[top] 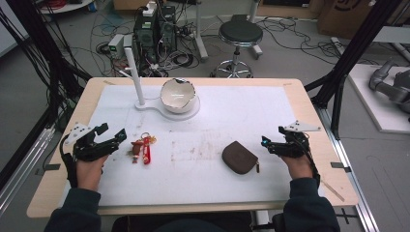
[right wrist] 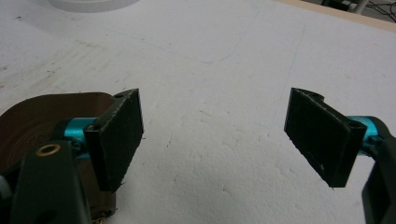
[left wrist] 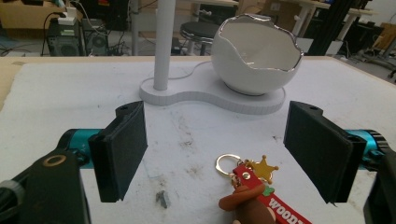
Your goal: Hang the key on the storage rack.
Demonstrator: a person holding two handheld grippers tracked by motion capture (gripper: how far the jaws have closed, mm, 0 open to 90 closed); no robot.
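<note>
The person sits at the near edge of the table [top: 309, 104], both forearms in dark sleeves coming up onto the white mat [top: 227, 121], one at each side. The left hand [top: 89, 170] rests low on the mat near its left border, wrapped around the left gripper [top: 115, 134], which lies roughly level and points toward the middle and slightly away from the person. Its jaws stand wide apart with nothing between the pads; in the left gripper view bare mat shows between them, and the red keychain [left wrist: 254, 196], with its gold ring, star charm and small brown figure, lies just ahead of the jaws and toward the right-hand one, not touched by either. From above, the keychain [top: 143, 148] is just beside that gripper's tips, on the side toward the middle of the mat. The right hand [top: 299, 164] mirrors the pose on the far side, holding the right gripper [top: 269, 143] level and aimed inward at the brown pouch [top: 239, 157], which lies near its tips but apart from them. Its jaws are also spread wide over bare mat, the pouch [right wrist: 32, 121] showing behind the left-hand jaw. Farther back stands a white stand [top: 140, 79] with an eggshell-shaped bowl [top: 178, 94].
</note>
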